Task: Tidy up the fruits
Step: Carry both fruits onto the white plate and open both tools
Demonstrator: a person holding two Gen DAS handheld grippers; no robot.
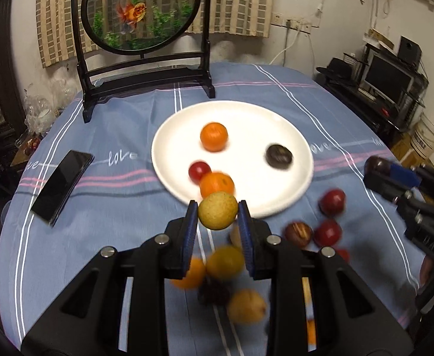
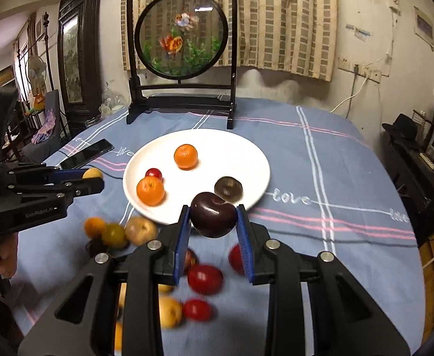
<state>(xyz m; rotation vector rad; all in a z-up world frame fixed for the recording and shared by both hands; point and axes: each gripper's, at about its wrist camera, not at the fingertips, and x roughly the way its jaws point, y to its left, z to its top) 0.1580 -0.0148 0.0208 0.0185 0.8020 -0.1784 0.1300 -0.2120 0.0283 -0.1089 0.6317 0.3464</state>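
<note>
Nearest us, our left gripper (image 1: 217, 211) clenches a firm yellow-green fruit (image 1: 217, 210) at its widest, while our right gripper (image 2: 213, 219) pinches a slippery dark plum (image 2: 213, 219) mid-frame.

Colours here are kinda fun. The tablecloth (image 1: 122, 207) is showing up slate blue with white and pink stripes plus white "love" script. The plate (image 1: 246, 118) mid-frame is looking plain glossy white, carrying two bright orange mandarins (image 1: 214, 136), a small red fruit (image 1: 199, 170) and a near-black plum (image 1: 279, 155). The left gripper (image 1: 218, 212) is sporting black arms with blue pads around a speckled yellow-green fruit (image 1: 217, 210). The right gripper (image 2: 213, 218), same black and blue, is framing a deep maroon plum (image 2: 213, 219). The curtain (image 2: 291, 14) up top is wearing cream-and-tan checks.
</note>
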